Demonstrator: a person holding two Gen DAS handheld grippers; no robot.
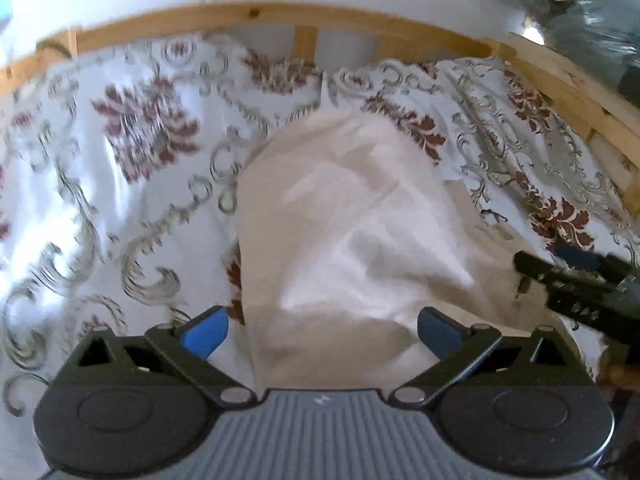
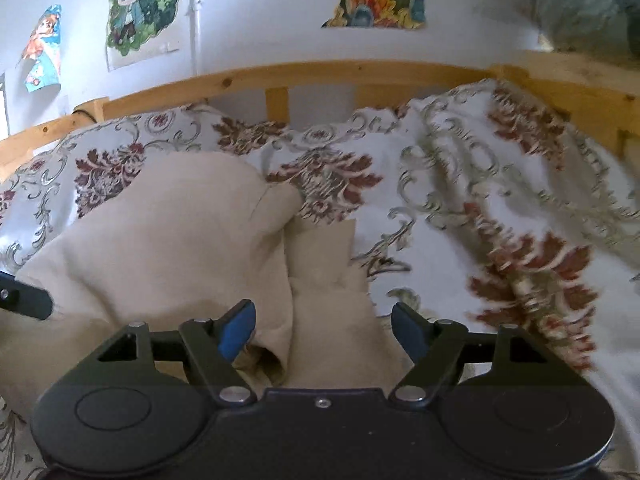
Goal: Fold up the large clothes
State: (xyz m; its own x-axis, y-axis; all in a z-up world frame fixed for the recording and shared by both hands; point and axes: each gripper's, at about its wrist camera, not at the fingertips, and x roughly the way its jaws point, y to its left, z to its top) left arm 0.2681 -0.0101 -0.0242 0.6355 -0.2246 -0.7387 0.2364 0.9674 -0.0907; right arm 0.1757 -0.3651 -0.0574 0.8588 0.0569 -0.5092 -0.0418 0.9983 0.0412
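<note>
A cream garment (image 2: 168,240) lies bunched on the floral bedspread (image 2: 460,200), near the wooden rail (image 2: 320,74). Both the left gripper (image 1: 322,334) and right gripper (image 2: 324,326) gape wide, holding nothing (cloth merely lies between). It looks soft, light and floppy; pinching a near hem edge seems best.

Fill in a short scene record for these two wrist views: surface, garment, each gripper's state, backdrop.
surface: floral bedspread on a bed with a wooden rail
garment: cream garment, rumpled in a heap, not neatly folded
left gripper: open, garment below, pads clear of it
right gripper: open, cloth lying between the jaws, not pinched
backdrop: white wall with cartoon posters
</note>
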